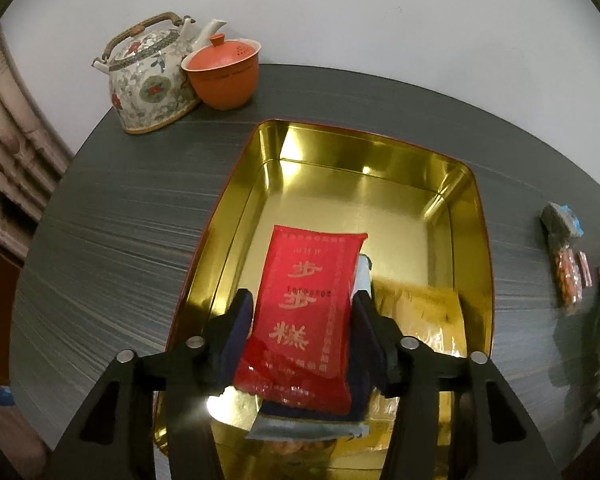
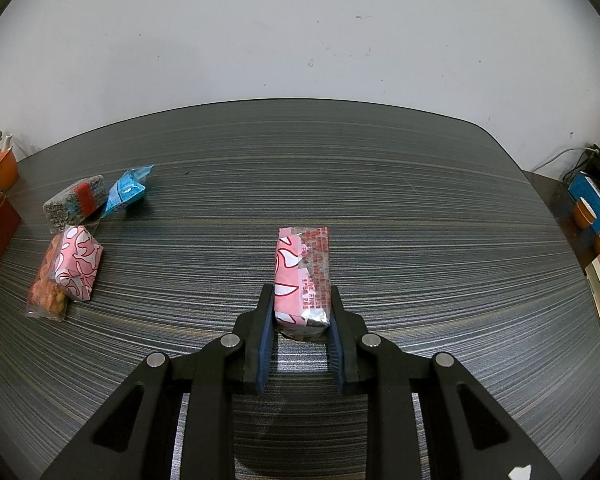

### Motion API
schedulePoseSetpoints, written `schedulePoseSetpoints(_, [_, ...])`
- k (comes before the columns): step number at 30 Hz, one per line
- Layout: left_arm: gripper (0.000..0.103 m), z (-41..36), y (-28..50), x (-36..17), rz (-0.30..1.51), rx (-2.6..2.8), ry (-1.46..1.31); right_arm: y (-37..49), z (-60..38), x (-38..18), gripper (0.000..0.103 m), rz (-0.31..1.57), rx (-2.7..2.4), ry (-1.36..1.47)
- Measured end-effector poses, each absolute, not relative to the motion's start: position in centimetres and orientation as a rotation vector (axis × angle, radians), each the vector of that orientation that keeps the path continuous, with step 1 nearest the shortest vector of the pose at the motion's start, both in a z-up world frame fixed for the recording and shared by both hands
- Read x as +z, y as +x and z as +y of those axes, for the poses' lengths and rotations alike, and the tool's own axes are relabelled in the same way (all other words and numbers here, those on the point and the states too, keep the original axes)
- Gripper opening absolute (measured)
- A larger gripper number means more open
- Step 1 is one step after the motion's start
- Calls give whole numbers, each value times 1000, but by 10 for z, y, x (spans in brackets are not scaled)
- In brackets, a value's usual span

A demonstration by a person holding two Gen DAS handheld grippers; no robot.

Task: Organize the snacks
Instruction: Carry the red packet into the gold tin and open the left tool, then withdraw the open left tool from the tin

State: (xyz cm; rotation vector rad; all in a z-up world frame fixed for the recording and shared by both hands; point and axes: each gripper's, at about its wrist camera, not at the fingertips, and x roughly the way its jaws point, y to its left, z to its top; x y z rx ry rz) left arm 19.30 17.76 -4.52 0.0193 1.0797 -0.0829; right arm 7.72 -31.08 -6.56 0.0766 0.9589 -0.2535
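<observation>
We had the red snack pack [image 1: 308,312] down in the gold tin [image 1: 476,248] atop other packets, left fingers [image 1: 242,320] released beside it. Right fingers [image 2: 266,320] clenched the pink packet [image 2: 302,276] above the surface [image 2: 420,220], likely next for the tin.

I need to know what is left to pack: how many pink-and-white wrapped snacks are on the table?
2. One pink packet sits between the right gripper fingers; the other pink packet lies far left on a clear bag of snacks. More may be hidden.
</observation>
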Motion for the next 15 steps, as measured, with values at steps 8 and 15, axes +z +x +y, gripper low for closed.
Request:
schedulePoseSetpoints(8, [63, 180, 169, -20, 1018, -98, 44, 77, -311, -65, 22, 959, -253, 78])
schedulePoseSetpoints(15, [64, 206, 134, 4, 965, -77, -18, 77, -311, -65, 22, 960, -253, 77])
